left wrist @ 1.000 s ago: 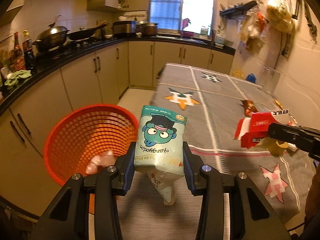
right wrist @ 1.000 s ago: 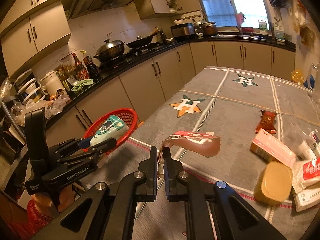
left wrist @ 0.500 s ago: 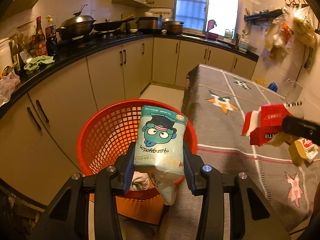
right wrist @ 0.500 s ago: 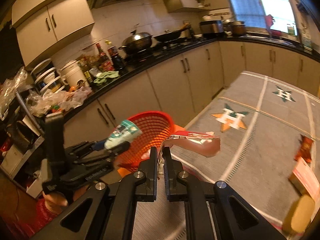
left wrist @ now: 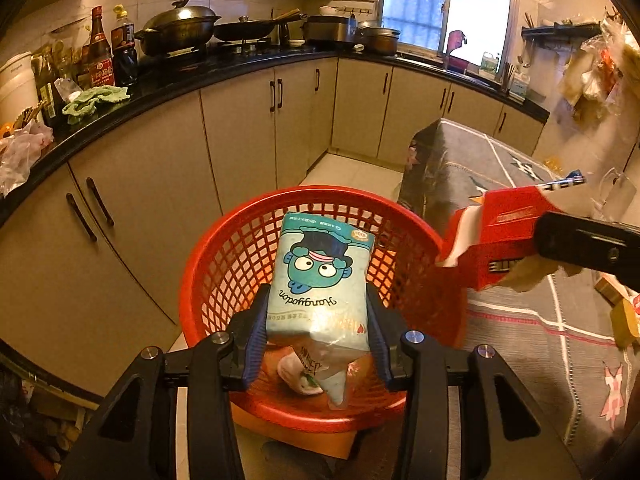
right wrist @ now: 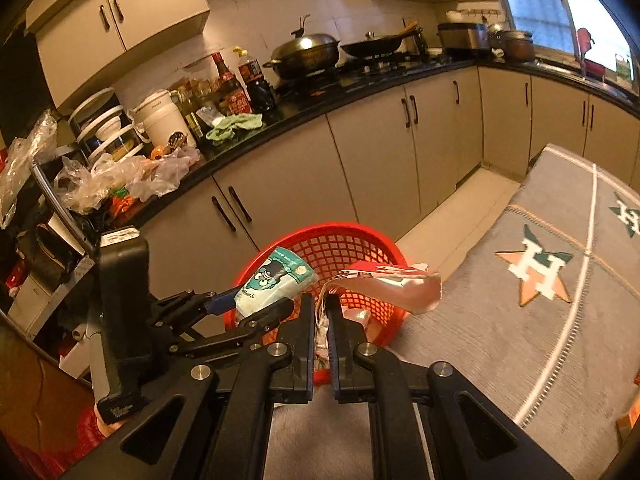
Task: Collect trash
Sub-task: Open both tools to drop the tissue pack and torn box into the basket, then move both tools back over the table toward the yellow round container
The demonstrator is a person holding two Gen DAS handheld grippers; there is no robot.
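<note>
My left gripper (left wrist: 318, 316) is shut on a pale blue tissue pack with a cartoon face (left wrist: 320, 280) and holds it over the red mesh basket (left wrist: 224, 256). The pack also shows in the right wrist view (right wrist: 276, 284). My right gripper (right wrist: 321, 312) is shut on a flattened red and white carton (right wrist: 396, 284) and holds it at the basket's (right wrist: 344, 240) near rim. In the left wrist view the carton (left wrist: 500, 236) hangs just right of the basket. Crumpled trash lies on the basket's floor (left wrist: 296, 372).
The basket stands on the floor between the beige cabinets (left wrist: 240, 128) and the table with a grey star-patterned cloth (right wrist: 540, 300). More trash lies at the table's right side (left wrist: 624, 316). The black counter (right wrist: 280, 120) carries bottles, pots and bags.
Both grippers have swung left from the table toward the basket. The tissue pack now hangs over the basket's inside and the carton has reached its rim. Both grips are unchanged.
</note>
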